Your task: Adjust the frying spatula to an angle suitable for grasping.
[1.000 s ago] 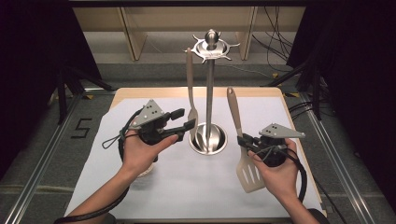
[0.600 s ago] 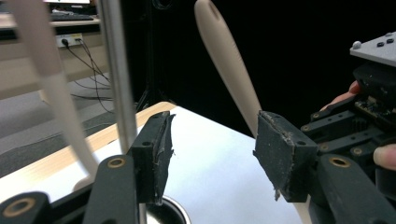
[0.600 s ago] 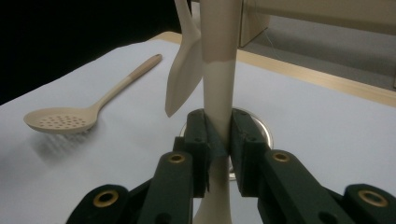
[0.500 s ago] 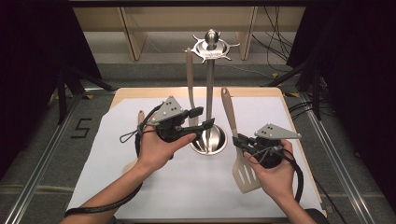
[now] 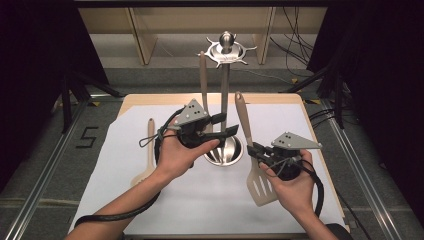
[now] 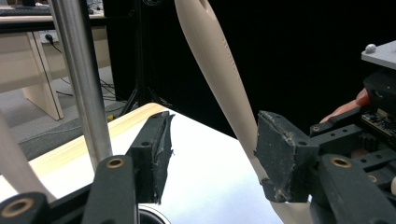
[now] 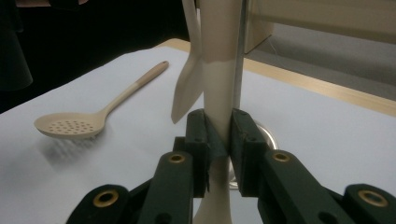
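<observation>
Two hand-held grippers over the white table [image 5: 150, 210]. Right hand-held gripper [image 5: 256, 151] clamped on slotted spatula [image 5: 261, 186] handle, blade near, handle tilted far. Left hand-held gripper [image 5: 226, 125] jaws apart beside steel rack pole [image 5: 224, 100]. Perforated spoon [image 5: 145, 157] lies left.

The steel rack post [image 5: 224, 107] stands mid-tabletop with a hanging spoon [image 5: 203, 85] just beside it, and the left gripper [image 5: 220, 126] hovers close in front of both. To the right, the spatula [image 5: 252, 155] slants up from the right gripper [image 5: 255, 149], narrowing the gap beside the post. A slotted spoon [image 5: 148, 155] lies at the left; the white tabletop [image 5: 200, 205] nearest the person is open.
</observation>
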The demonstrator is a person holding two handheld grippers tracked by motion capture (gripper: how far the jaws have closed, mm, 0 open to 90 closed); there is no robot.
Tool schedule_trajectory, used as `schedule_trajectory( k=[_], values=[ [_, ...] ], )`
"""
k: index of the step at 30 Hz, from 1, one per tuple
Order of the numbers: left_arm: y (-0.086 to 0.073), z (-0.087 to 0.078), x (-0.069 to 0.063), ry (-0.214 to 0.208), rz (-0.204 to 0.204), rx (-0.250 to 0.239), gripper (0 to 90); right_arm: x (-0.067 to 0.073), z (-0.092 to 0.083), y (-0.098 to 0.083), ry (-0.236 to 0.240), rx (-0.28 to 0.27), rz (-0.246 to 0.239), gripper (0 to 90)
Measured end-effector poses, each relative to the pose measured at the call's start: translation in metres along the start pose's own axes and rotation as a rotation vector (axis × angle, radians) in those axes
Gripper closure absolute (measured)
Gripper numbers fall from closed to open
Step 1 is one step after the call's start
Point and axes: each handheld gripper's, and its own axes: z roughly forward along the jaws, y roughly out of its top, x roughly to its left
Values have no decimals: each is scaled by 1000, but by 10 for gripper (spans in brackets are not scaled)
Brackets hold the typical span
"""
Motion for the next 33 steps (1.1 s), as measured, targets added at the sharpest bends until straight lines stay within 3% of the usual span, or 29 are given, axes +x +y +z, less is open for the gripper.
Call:
schedule_trajectory(
  k=[5,6,10,11,12,15,16,19,21,24,28,30,32,33],
  values=[
    [-1,7,-1,-15,-12,12,451,2,2,1,2,-2,-16,793],
    [-2,8,-2,-12,-24,14,453,5,3,0,8,3,-1,793],
    [-3,12,-5,-37,-16,24,474,4,6,2,25,-20,-44,793],
    [-3,12,-5,-41,-20,25,487,7,5,2,13,-15,-23,793],
    [-3,13,-5,-46,-22,26,498,6,5,3,13,-25,-44,793],
    [-4,14,-5,-54,-41,26,511,10,5,4,26,-19,-19,793],
    [-5,14,-5,-55,-44,25,517,9,6,5,26,-20,-40,793],
    [-5,13,-5,-62,-43,13,538,14,6,5,35,-16,-15,793],
    [-5,13,-6,-66,-35,12,557,13,8,6,39,-32,-50,793],
    [-4,10,-7,-65,-28,6,582,17,10,6,31,-33,-31,792],
    [-3,6,-7,-63,-13,-12,661,17,12,7,44,-30,-65,792],
    [-3,4,-6,-75,-12,-25,691,20,12,8,48,-19,-37,792],
    [-4,2,-6,-82,-13,-37,706,20,15,9,61,-33,-68,792],
    [-4,1,-6,-85,-15,-44,712,22,13,10,51,-17,-45,792]
  ],
)
